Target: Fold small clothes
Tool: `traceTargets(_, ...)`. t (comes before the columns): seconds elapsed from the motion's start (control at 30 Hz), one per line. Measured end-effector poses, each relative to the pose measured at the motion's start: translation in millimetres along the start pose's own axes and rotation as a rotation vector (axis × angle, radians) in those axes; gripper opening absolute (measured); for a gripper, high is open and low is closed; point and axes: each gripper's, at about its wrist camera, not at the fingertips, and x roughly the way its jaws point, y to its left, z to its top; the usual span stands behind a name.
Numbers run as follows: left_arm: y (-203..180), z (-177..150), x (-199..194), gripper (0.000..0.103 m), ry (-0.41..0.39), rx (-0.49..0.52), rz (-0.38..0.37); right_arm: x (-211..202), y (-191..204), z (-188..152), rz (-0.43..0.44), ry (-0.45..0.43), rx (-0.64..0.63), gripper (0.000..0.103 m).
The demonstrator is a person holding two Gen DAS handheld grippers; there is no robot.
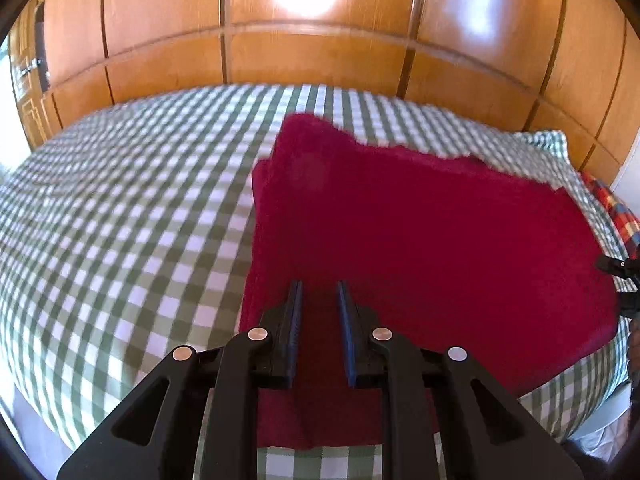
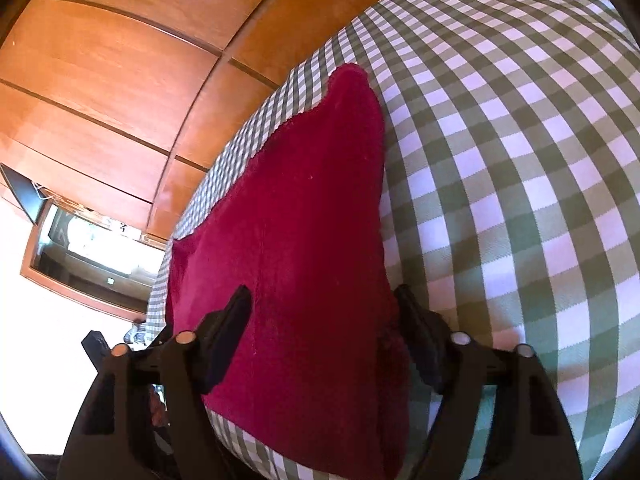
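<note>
A dark red fleece garment (image 1: pixel 420 240) lies spread on the green and white checked bedcover (image 1: pixel 120 220); its left part is folded double. My left gripper (image 1: pixel 319 286) hovers over the garment's near left edge, its blue-padded jaws a little apart with nothing between them. In the right wrist view the same red garment (image 2: pixel 296 240) runs away from me. My right gripper (image 2: pixel 324 294) is wide open and straddles the garment's near end, with one finger (image 2: pixel 236 308) on its left side and the other on its right edge.
A wooden panelled wardrobe (image 1: pixel 320 52) stands close behind the bed. A multicoloured plaid cloth (image 1: pixel 616 208) lies at the bed's right edge. The right gripper's tip shows at the far right of the left wrist view (image 1: pixel 624 280). A framed mirror (image 2: pixel 96 248) hangs on the wall.
</note>
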Motion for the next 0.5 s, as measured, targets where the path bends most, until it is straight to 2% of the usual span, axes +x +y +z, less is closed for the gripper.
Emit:
traceTargets(0.07,1,1,5,0.016,0.017,0.000,0.004,0,4,0,-0.039,-0.007,-0.018,0.044)
traceTargets(0.13,-1,2,6,0.016,0.020,0.002,0.009,2,12,-3,-0.057,-0.009,-0.045,0.038)
traceTargets(0.37,1,6,8,0.016,0.030,0.007,0.003,1,41,-8,-0.190,-0.032,-0.166,0.030)
traceTargets(0.5,1,9,-3,0.016,-0.010,0.009,-0.022,1,58,-10,-0.236,-0.051,-0.210,0.029)
